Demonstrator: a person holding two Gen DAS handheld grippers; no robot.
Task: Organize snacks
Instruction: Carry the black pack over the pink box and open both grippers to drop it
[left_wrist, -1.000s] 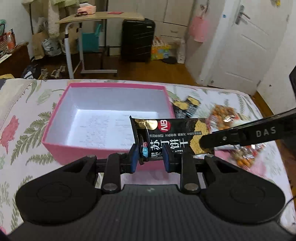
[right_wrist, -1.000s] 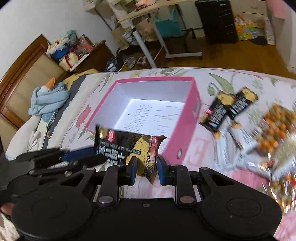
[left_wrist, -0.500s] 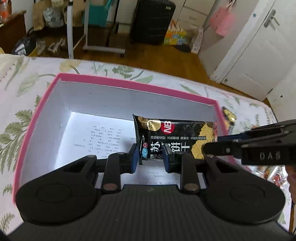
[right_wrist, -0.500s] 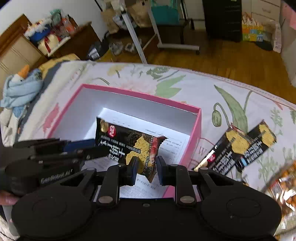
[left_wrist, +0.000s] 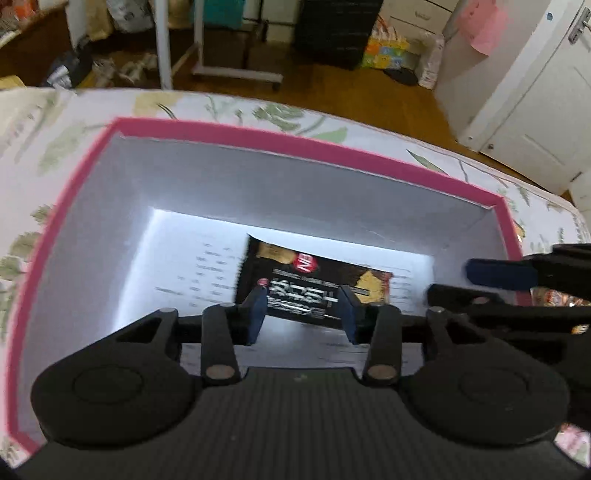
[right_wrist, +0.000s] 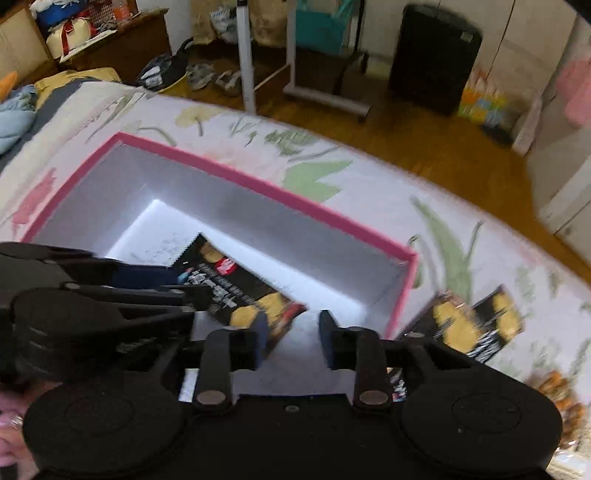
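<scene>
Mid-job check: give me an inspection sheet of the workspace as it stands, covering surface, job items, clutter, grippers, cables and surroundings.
Surface: floral bedsheet under everything.
Job's things: black cracker packet inside the pink box, over the printed sheet lining its floor; more cracker packets and orange snack bags outside the box's right wall.
Clutter: nothing seen on the bed.
Grippers: left gripper open; right gripper open; neither holds the packet.
Cables: nothing seen.
Surroundings: wooden floor, black suitcase, rolling table legs, white door.

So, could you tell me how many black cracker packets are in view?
3: one black cracker packet inside the pink box, and two packets overlapping on the bedspread right of the box. Others may be hidden behind the grippers.
</scene>
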